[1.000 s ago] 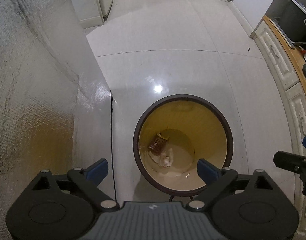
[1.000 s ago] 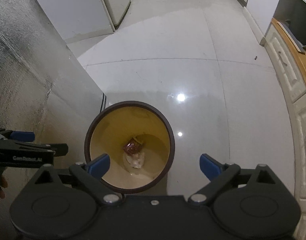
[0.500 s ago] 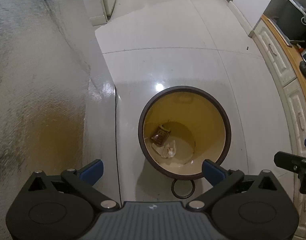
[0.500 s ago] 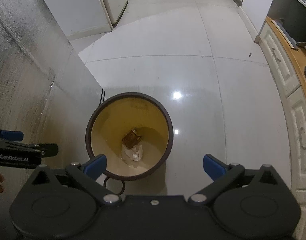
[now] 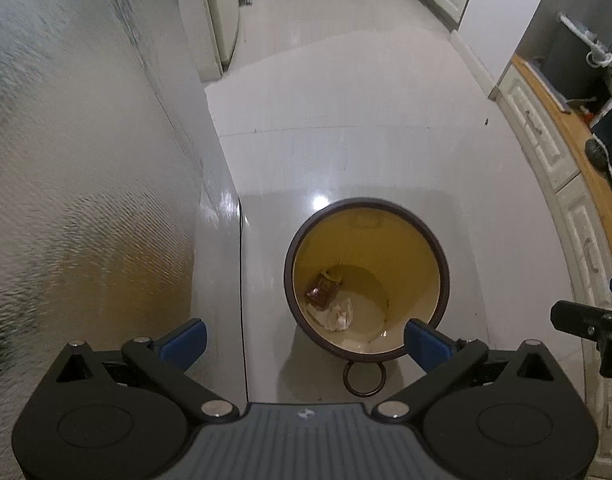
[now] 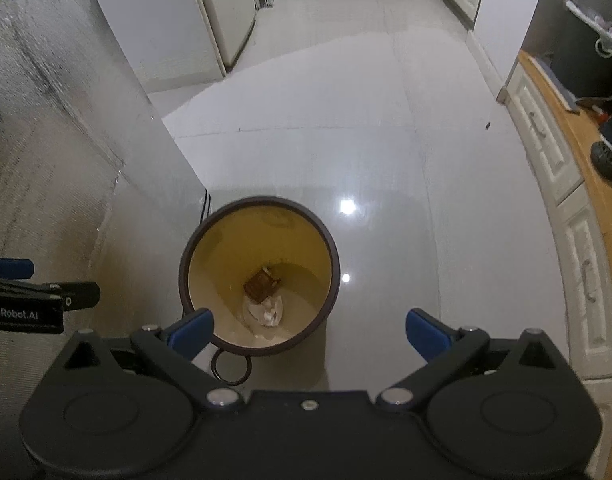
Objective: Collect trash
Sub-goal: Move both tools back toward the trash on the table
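**Both tongs pull back from the bin, trash already inside**

Over the past second the bin [image 5: 366, 280] slides lower and smaller in both views, and a ring-shaped loop [image 5: 364, 378] at its near foot, hidden a second ago, comes fully into sight. More of the hallway floor [image 5: 346, 100] opens up ahead too. The two cameras are lifting and backing away from the bin, not diving in.

What that means, as I read it: this drop looks finished. A brown wrapper [image 5: 324, 290] and a crumpled white tissue [image 5: 338, 316] lie together on the bottom of the yellow interior, touching each other, and nothing hangs over the rim.

Now the tongs. The left tongs [image 5: 303, 344] are spread wide, blue pads far apart, nothing between them and touching nothing; the bin simply shows through the gap. The right tongs [image 6: 308, 328] are just as wide and just as empty, with the left-hand pad overlapping the bin's rim only in the line of sight. From the right wrist, the left tool pokes in at the edge, clear of the bin.

Next job, presumably, is hunting for more litter; the glossy floor in view shows only a tiny dark speck [image 5: 486, 121] near the cabinets [image 5: 546, 148].
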Available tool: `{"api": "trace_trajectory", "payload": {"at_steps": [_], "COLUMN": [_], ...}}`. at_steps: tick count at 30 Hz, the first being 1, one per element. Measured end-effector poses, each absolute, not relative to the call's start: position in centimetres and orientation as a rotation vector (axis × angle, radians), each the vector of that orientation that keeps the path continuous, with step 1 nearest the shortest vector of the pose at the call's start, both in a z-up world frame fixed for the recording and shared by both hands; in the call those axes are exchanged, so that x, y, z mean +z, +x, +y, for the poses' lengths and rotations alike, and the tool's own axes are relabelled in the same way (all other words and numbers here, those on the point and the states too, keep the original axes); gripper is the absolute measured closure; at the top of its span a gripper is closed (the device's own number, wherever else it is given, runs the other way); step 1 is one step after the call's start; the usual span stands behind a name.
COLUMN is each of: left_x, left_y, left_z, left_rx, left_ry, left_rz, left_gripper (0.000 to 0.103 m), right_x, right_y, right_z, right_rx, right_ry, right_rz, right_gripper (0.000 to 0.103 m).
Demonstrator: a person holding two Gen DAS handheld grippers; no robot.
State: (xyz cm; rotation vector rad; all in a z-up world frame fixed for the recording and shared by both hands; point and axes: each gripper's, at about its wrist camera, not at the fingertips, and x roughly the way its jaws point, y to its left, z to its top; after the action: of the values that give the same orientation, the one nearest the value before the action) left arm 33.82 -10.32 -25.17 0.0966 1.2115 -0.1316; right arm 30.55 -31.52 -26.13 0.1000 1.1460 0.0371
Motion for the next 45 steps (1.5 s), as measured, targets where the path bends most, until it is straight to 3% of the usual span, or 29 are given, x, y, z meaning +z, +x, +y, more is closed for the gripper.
{"api": "trace_trajectory", "payload": {"at_steps": [21, 36, 45], "left_x": [-14.9, -7.0, -2.4], "left_y": [28.0, 23.0, 19.0], "left_z": [-10.5, -11.1, -7.7], "left_rx": [-0.192, -0.199, -0.167], "left_ry": [0.05, 0.074, 0.031], "left_rz": [0.959, 0.684, 0.534], "left_gripper": [0.0, 0.0, 0.0], "right_x": [-16.2, -8.8, -5.1], "right_y": [24.6, 20.2, 17.6], "right_z": [-32.8, -33.1, -30.6], "right_rx": [-0.037, -0.089, -0.019], "right_ry": [0.081, 0.083, 0.089], "right_rz": [0.88, 0.592, 0.402], "right_gripper": [0.0, 0.0, 0.0]}}
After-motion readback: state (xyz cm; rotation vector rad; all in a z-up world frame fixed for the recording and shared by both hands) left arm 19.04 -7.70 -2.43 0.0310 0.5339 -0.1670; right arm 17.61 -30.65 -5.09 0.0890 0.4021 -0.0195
